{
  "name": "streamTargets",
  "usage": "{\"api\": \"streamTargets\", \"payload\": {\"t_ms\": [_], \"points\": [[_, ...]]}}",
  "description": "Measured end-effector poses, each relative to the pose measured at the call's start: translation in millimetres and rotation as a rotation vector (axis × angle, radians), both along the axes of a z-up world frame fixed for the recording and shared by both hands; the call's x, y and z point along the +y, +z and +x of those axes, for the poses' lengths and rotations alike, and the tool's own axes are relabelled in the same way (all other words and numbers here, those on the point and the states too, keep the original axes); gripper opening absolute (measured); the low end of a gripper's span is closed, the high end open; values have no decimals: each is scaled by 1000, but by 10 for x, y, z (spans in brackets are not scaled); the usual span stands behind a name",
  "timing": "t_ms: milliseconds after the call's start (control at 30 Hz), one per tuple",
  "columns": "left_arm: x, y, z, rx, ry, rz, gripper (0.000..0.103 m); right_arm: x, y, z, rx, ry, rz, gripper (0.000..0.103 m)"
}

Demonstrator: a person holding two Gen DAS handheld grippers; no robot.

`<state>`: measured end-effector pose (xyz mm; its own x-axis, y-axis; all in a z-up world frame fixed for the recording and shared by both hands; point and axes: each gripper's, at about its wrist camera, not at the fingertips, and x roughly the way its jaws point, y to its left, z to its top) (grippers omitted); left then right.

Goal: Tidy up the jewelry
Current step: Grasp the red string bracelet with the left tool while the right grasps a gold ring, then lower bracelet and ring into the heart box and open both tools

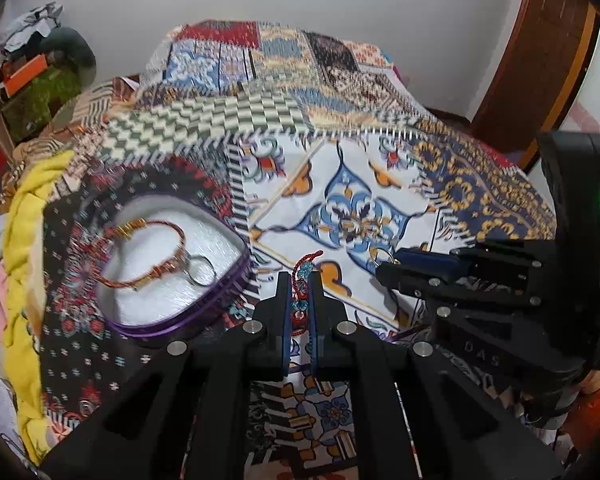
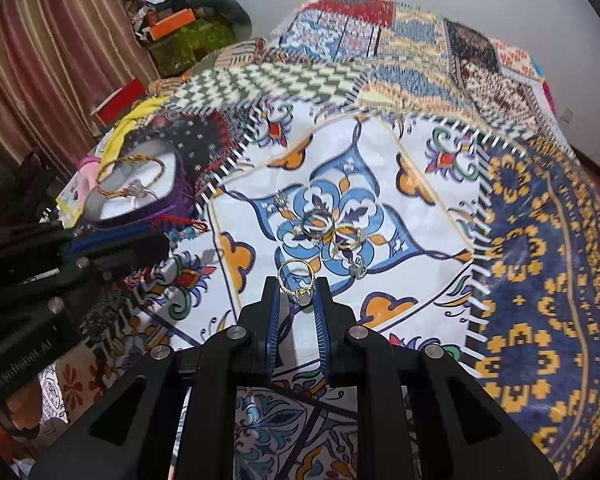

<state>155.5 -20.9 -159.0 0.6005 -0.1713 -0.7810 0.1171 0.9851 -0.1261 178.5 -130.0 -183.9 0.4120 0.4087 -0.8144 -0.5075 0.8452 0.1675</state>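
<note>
Two bracelets, seemingly, fill the tin (image 1: pixel 236 280); left gripper (image 1: pixel 299 280) pinches beaded thread (image 1: pixel 302 276), right gripper (image 2: pixel 298 286) a ring (image 2: pixel 296 276).

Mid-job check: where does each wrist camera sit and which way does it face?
Left wrist: behind the left tongs, shut on a red beaded cord, facing the purple tin.
Right wrist: behind the right tongs, holding a gold ring, facing loose rings.
Shared: tin, patterned quilt, and each other's tongs.
</note>
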Motion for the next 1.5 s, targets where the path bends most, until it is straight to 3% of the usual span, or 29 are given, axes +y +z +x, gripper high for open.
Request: {"api": "streamTargets", "payload": {"t_ms": [200, 533, 833, 1167, 1500], "points": [[85, 271, -86, -64, 27, 5, 6, -43, 242, -62, -52, -13, 46, 15], [275, 689, -233, -170, 86, 2, 6, -55, 823, -194, -212, -18, 104, 15], [478, 899, -334, -230, 143, 8, 6, 40, 1083, -263, -285, 7, 143, 15], [728, 906, -351, -240, 198, 2, 6, 305, 1138, -297, -299, 77, 170, 15], [829, 701, -250, -188, 201, -14, 6, 593, 885, -181, -230, 135, 160, 15]]}}
